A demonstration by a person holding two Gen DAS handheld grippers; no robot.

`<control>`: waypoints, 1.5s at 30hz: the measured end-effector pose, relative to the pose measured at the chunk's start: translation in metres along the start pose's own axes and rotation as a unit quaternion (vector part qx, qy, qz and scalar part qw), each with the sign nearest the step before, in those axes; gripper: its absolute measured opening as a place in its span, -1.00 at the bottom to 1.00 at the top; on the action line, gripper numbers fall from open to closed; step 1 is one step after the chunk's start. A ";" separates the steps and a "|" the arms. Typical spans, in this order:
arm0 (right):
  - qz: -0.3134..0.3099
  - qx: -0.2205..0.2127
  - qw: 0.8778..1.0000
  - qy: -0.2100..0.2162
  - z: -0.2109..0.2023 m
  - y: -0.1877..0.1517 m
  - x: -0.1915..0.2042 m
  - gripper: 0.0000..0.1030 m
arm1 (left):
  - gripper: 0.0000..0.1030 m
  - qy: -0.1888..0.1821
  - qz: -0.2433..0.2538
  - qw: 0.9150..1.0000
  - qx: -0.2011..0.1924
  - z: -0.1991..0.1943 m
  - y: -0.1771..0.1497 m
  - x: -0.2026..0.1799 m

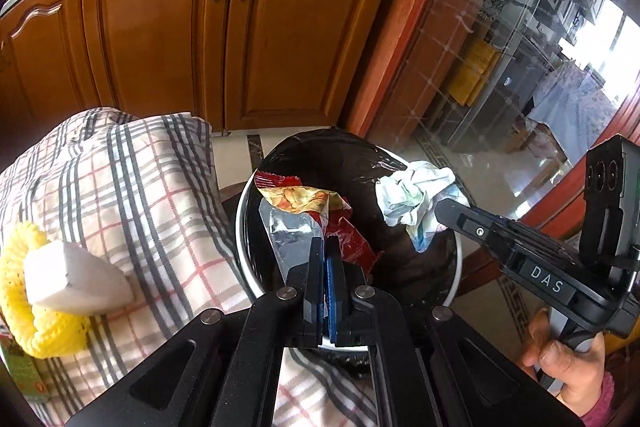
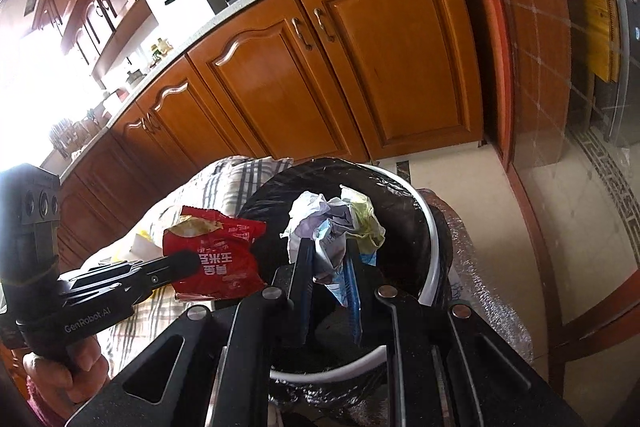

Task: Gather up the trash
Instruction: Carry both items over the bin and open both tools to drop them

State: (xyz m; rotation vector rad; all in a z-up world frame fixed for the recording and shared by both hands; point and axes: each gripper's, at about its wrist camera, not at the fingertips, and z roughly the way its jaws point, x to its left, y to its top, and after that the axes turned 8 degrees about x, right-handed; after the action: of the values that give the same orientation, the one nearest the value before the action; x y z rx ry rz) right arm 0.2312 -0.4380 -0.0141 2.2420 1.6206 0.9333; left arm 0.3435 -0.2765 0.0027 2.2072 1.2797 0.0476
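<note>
Left wrist view, left to right: yellow knitted cloth (image 1: 24, 303) with a white foam block (image 1: 72, 283) on the plaid-covered surface (image 1: 132, 195). Next, the bin (image 1: 456, 259), white rim, black liner.

Left hand-held gripper (image 1: 325, 259): jaws fully closed, pinching a red/yellow snack wrapper (image 1: 308, 203), silver inside showing, held over the bin mouth. In the right wrist view the wrapper (image 2: 224, 251) shows white Chinese characters upside down; not readable with confidence. The left unit's body reads "GenRobot.AI".

Right hand-held gripper (image 1: 440, 215): jaws nearly closed, clamped on crumpled white paper (image 1: 416, 203) with faint colour print, also over the bin (image 2: 432, 251). Its body is labelled "DAS". Own view confirms paper (image 2: 332, 227) between the fingers (image 2: 304, 267).

Behind: wooden cabinets (image 1: 160, 39).
</note>
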 end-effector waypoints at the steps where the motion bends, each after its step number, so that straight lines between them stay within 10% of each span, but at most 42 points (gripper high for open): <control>1: 0.000 0.002 1.000 -0.001 0.002 0.000 0.001 -0.68 | -1.00 0.000 0.000 1.000 0.003 0.003 0.001 0.000; 21: 0.040 -0.039 0.998 0.040 -0.014 -0.014 -0.001 0.47 | -0.08 -0.001 -0.083 0.995 -0.053 -0.031 -0.057 0.037; 45: -0.017 -0.031 0.995 0.097 -0.004 -0.053 0.083 0.59 | -0.08 0.026 -0.194 0.977 -0.091 -0.120 -0.173 0.112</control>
State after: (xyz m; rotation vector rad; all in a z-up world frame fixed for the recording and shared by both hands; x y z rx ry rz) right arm 0.2034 -0.3435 -0.0088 2.1325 1.6771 1.2081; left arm 0.2312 -0.0663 -0.0124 1.7836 1.6442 0.0675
